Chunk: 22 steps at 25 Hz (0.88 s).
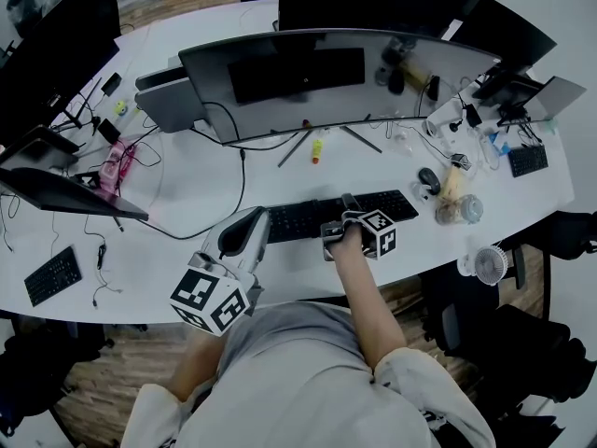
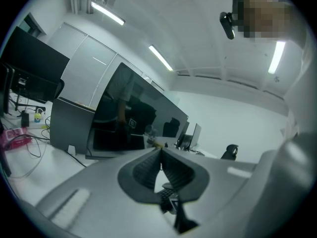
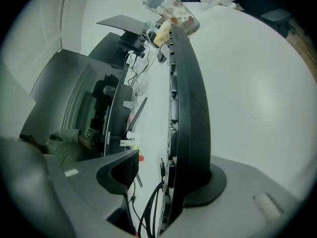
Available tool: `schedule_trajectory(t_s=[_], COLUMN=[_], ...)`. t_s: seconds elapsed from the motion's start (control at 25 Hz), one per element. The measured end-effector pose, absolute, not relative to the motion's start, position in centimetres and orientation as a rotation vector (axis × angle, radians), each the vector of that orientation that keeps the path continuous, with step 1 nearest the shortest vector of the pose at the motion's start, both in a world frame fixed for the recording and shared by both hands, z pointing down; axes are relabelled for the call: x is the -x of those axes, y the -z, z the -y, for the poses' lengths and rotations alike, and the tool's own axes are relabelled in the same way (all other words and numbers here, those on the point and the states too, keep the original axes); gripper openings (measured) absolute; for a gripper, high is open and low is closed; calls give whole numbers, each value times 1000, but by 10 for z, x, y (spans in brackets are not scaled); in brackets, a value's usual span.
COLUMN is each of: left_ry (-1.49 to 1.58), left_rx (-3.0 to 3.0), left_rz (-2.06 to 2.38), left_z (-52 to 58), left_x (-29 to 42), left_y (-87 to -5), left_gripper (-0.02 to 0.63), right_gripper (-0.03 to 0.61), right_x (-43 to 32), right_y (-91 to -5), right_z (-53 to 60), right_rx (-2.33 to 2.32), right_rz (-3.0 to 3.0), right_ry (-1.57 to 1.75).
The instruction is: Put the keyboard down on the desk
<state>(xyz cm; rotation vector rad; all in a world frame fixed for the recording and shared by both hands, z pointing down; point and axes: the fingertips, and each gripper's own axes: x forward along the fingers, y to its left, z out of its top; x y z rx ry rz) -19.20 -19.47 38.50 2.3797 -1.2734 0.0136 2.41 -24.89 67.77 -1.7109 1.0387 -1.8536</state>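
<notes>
Black keyboard is seen flat on the white desk, just in front of the curved monitor and roughly parallel to it. Right gripper is placed over the keyboard's near edge, right of the monitor's centre. In the right gripper view the jaws are spread wide with the keyboard edge-on between them. One pad is clearly off the keyboard; contact at the other jaw is hard to judge, possibly just touching.

Left gripper is held in front of the monitor's left half, near the keyboard's left end. Its jaws are closed tip to tip with nothing gripped, angled up at the screen.

Desk is long, white and cluttered:
- Black cable is trailed from under the monitor.
- Mouse and jar are found off the monitor's right end.
- Small white fan is set further right, at the desk edge.
- Second small keyboard is seen far left of the monitor.

Wood floor is visible below. Ceiling strip lights are visible in the left gripper view.
</notes>
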Motion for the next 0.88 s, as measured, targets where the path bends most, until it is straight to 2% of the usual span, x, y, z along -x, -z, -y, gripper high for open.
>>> schedule_trajectory(t_s=[0.28,0.88], left_ry=[-2,12], left_rx=[-2378,-2388], left_rz=[1256,1235], left_z=[193,187], left_x=[191,182], left_y=[-384,-382], left_gripper=[0,0], right_gripper=[281,290], right_x=[-23,-23], right_y=[-671,-666], right_z=[246,230], right_rx=[1709,1597], right_rz=[-1046,-961], right_ry=[1856,1898])
